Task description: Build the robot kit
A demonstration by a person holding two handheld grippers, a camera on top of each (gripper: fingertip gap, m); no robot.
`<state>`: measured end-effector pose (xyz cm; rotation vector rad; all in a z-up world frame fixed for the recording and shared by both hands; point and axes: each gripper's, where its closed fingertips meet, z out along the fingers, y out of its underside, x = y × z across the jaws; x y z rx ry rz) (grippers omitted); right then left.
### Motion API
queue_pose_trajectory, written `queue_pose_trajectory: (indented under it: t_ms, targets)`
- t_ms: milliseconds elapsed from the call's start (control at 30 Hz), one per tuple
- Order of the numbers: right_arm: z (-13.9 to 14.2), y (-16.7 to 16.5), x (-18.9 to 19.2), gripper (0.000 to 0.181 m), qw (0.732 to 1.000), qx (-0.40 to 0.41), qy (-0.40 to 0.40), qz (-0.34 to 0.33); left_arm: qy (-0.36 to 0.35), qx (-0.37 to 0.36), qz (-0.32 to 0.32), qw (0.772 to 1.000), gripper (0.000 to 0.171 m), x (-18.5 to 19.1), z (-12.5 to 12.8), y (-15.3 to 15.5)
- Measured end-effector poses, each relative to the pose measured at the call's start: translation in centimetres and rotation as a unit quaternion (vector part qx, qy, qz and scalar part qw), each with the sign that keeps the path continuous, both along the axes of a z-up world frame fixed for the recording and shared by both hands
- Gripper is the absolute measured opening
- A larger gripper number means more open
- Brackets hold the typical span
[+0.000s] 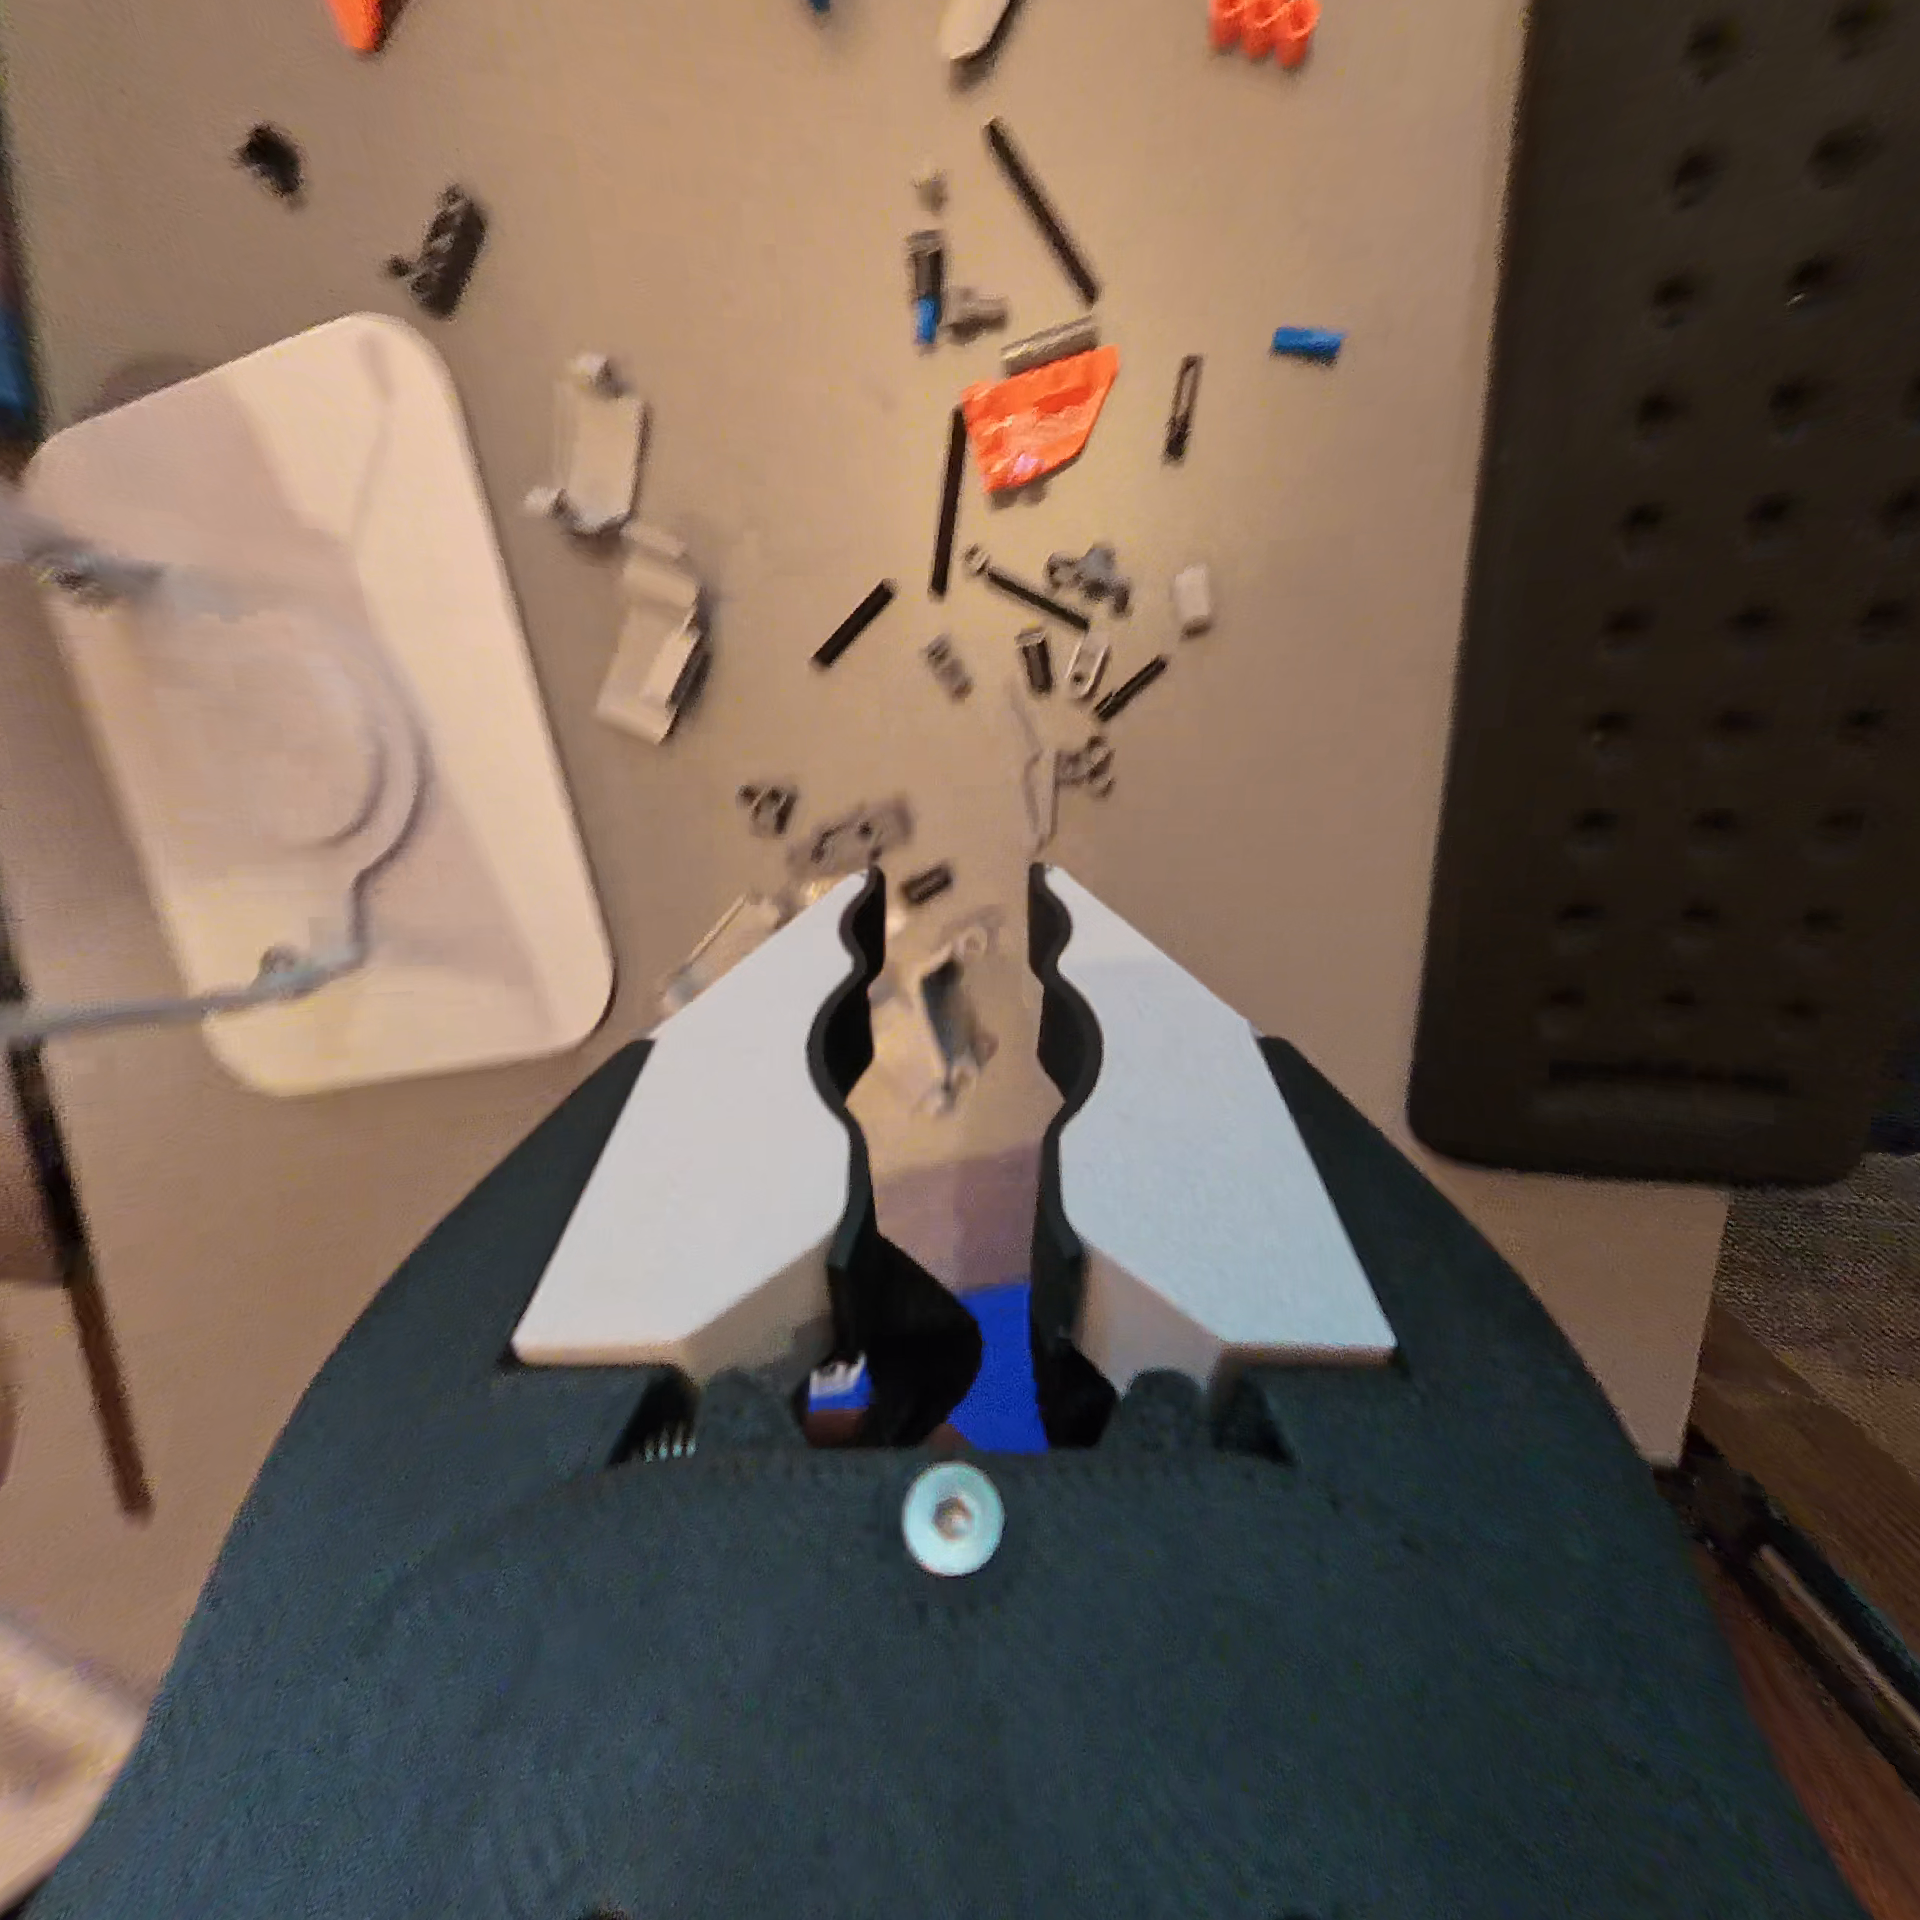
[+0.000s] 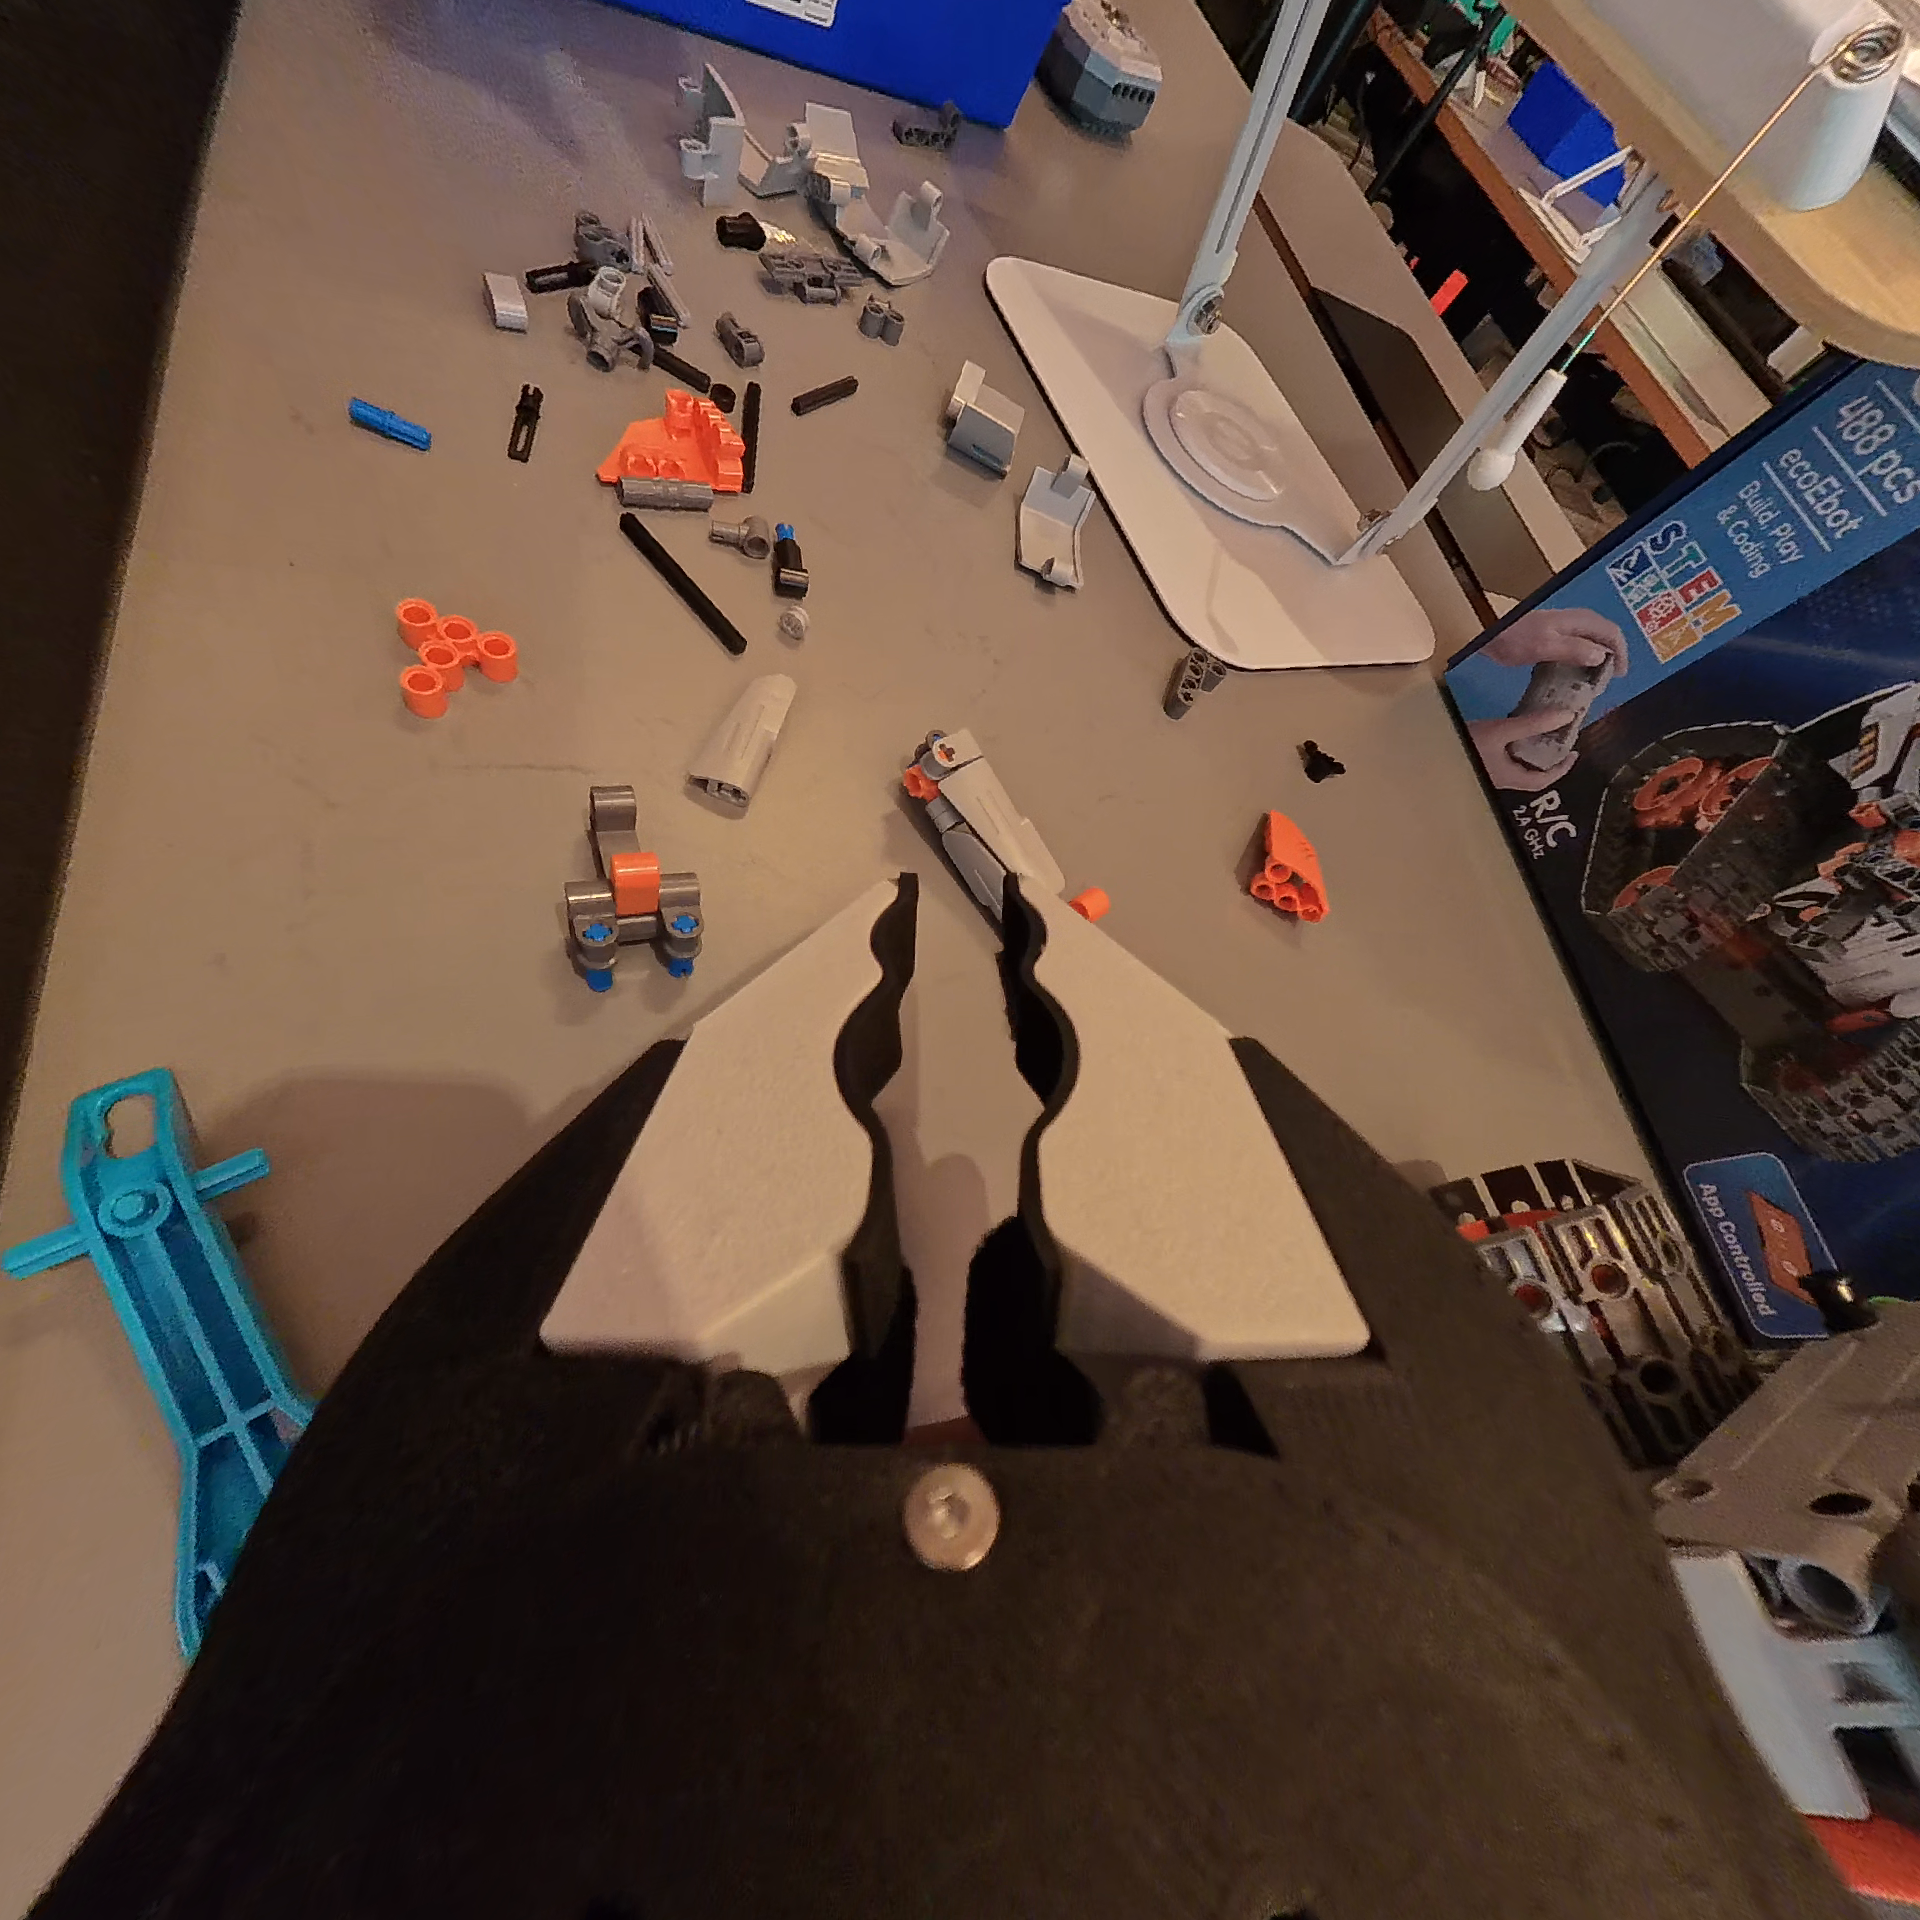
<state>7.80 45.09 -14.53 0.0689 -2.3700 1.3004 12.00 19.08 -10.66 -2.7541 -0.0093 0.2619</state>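
Many small building-kit parts lie scattered on a grey-brown table (image 2: 312,883). My left gripper (image 1: 956,883) is open and empty; the view is blurred. It hovers over a small grey part (image 1: 951,1013) that shows between its fingers, and I cannot tell if they touch. An orange panel (image 1: 1039,416) and black axles lie farther ahead. My right gripper (image 2: 961,888) is open by a narrow gap and empty. Its tips are just short of a grey-white sub-assembly with orange ends (image 2: 971,810). A grey and orange joint assembly (image 2: 629,894) stands to its left.
A white lamp base (image 2: 1216,468) (image 1: 301,707) with its arm sits beside the parts. A black perforated board (image 1: 1683,582) borders the table. A blue kit box (image 2: 1714,831), a part-built model (image 2: 1600,1288) and a turquoise tool (image 2: 177,1299) flank the right gripper. One gripper's finger ends stand about 25 centimeters off the other's.
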Motion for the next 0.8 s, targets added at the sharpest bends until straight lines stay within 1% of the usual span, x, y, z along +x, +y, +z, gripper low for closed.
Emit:
queue_pose_trajectory:
  t_ms: [100, 167, 233, 333, 367, 400, 500, 667, 800]
  targets:
    - [0.0, 0.0, 0.0, 0.014, 1.000, 0.000, 0.000, 0.000, 0.011, -0.019, 0.029, 0.999, 0.026, 0.0, 1.8, -3.8]
    - [0.0, 0.0, 0.0, 0.014, 1.000, 0.000, 0.001, 0.000, 0.009, -0.040, 0.046, 0.998, 0.022, 0.4, 2.2, -6.5]
    - [-0.1, -0.1, 0.0, 0.014, 1.000, 0.001, 0.000, 0.001, 0.009, -0.050, 0.058, 0.997, 0.020, 0.7, 2.4, -8.6]
    - [-0.1, -0.1, 0.0, 0.014, 1.000, 0.003, 0.000, 0.000, -0.030, -0.066, 0.078, 0.994, 0.020, 2.0, 1.5, -11.4]
    - [-0.1, -0.1, 0.0, 0.014, 1.000, 0.002, 0.000, 0.000, -0.044, -0.051, 0.085, 0.994, 0.016, 2.5, 1.5, -11.6]
    - [-0.1, -0.1, 0.0, 0.014, 1.000, 0.002, 0.000, 0.000, -0.058, -0.047, 0.093, 0.993, 0.020, 2.9, 1.4, -12.1]
    - [0.0, 0.0, 0.0, 0.014, 1.000, 0.001, -0.001, 0.000, -0.035, -0.043, 0.107, 0.993, 0.021, 2.6, 2.1, -13.5]
    - [-0.1, 0.0, -0.1, 0.014, 1.000, 0.002, -0.003, -0.001, -0.011, -0.004, 0.127, 0.992, 0.021, 2.6, 4.4, -14.0]
    - [-0.2, 0.1, -0.1, 0.014, 1.000, 0.003, -0.003, -0.001, -0.007, -0.016, 0.157, 0.987, 0.022, 3.0, 5.1, -16.3]
